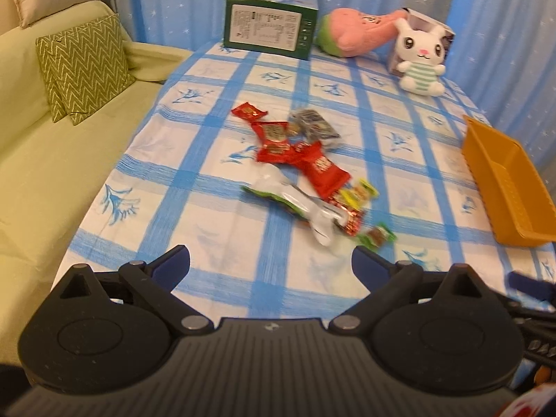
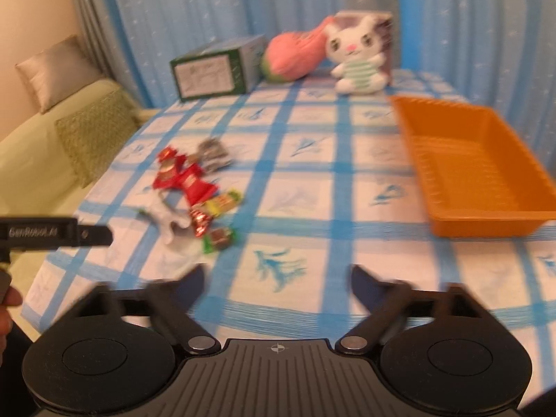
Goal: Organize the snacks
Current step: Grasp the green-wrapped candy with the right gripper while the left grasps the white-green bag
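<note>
A pile of snack packets (image 1: pixel 305 170) lies in the middle of the blue-checked tablecloth: red packets (image 1: pixel 323 168), a dark one (image 1: pixel 314 127), a white and green one (image 1: pixel 299 205), and small green and yellow sweets (image 1: pixel 377 236). The pile also shows in the right wrist view (image 2: pixel 194 194). An empty orange tray (image 2: pixel 486 205) stands at the right; its end shows in the left wrist view (image 1: pixel 504 187). My left gripper (image 1: pixel 271 264) is open and empty, just short of the pile. My right gripper (image 2: pixel 278 281) is open and empty, between pile and tray.
A green box (image 1: pixel 271 24), a pink plush (image 1: pixel 354 31) and a white rabbit plush (image 1: pixel 422 55) stand at the table's far edge. A green sofa with cushions (image 1: pixel 81 67) lies left of the table. The left gripper's body (image 2: pixel 52 232) shows at the left.
</note>
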Demonstrator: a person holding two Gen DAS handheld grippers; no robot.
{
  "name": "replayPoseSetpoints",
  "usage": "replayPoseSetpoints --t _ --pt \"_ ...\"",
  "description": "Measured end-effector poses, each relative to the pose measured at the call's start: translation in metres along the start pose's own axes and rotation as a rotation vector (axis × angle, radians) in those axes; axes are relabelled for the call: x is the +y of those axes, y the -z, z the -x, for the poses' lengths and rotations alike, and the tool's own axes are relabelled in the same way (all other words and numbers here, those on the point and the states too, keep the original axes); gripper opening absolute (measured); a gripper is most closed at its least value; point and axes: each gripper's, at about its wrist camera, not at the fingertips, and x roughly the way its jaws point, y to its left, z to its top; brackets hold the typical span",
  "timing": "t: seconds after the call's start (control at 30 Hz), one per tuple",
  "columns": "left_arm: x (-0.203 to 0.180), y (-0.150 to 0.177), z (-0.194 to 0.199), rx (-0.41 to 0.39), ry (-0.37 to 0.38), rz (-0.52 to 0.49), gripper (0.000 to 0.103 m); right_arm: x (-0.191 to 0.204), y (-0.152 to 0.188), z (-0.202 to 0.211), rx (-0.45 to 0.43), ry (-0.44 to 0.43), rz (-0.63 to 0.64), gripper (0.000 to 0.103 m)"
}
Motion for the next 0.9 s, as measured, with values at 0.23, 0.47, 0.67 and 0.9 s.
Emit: replayPoseSetpoints --t 0.23,0.47,0.67,0.9 --pt "0.012 -0.019 -0.031 0.004 0.014 0.023 0.092 0.03 -0.003 -0.05 0.009 -0.082 0.048 0.053" --pt "0.017 -0.033 -0.057 0.0 0.034 0.036 0.092 0.046 -0.008 -0.099 0.042 -0.106 0.01 0.051" --pt "0.025 -0.036 -0.069 0.001 0.07 0.07 0.092 0.047 -0.017 -0.118 0.03 -0.034 -0.025 0.05" --pt "0.028 -0.033 -0.073 -0.009 0.094 0.083 0.092 0.058 -0.019 -0.127 0.018 0.049 0.1 0.027"
